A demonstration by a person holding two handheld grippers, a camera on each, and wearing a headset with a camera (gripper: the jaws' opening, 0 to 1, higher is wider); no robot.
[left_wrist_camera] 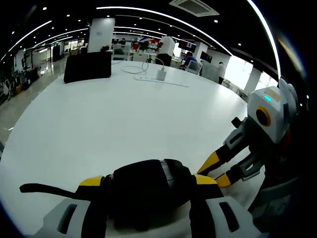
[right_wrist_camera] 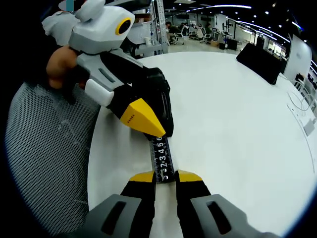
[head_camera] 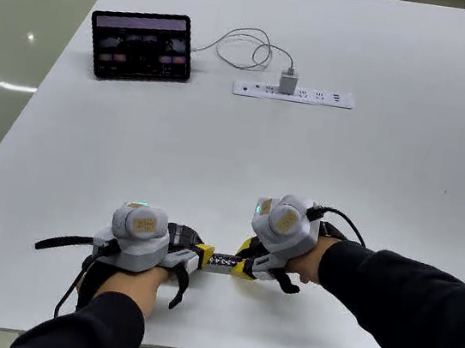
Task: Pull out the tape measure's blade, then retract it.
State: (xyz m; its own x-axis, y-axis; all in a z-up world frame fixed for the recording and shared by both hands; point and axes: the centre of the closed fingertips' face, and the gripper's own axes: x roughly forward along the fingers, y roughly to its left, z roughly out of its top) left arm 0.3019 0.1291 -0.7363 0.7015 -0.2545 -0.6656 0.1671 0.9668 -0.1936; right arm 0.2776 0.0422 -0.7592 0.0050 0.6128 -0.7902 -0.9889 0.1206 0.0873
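A black tape measure (left_wrist_camera: 146, 191) sits near the table's front edge, with my left gripper (head_camera: 195, 255) shut on its case (right_wrist_camera: 157, 101). Its yellow-tipped fingers (left_wrist_camera: 91, 181) press the case from both sides. A short length of blade (right_wrist_camera: 161, 157) with printed numbers runs out of the case (head_camera: 182, 238) toward my right gripper (right_wrist_camera: 165, 177), which is shut on the blade's end. In the head view the blade (head_camera: 222, 262) spans the small gap between the left gripper and the right gripper (head_camera: 243, 266). A black wrist strap (head_camera: 62, 243) trails left from the case.
A tablet (head_camera: 141, 44) stands at the back left of the white table (head_camera: 303, 167). A white power strip (head_camera: 293, 93) with a charger and looped cable (head_camera: 250, 48) lies behind the middle. A grey mesh chair (right_wrist_camera: 44, 163) is beside the front edge.
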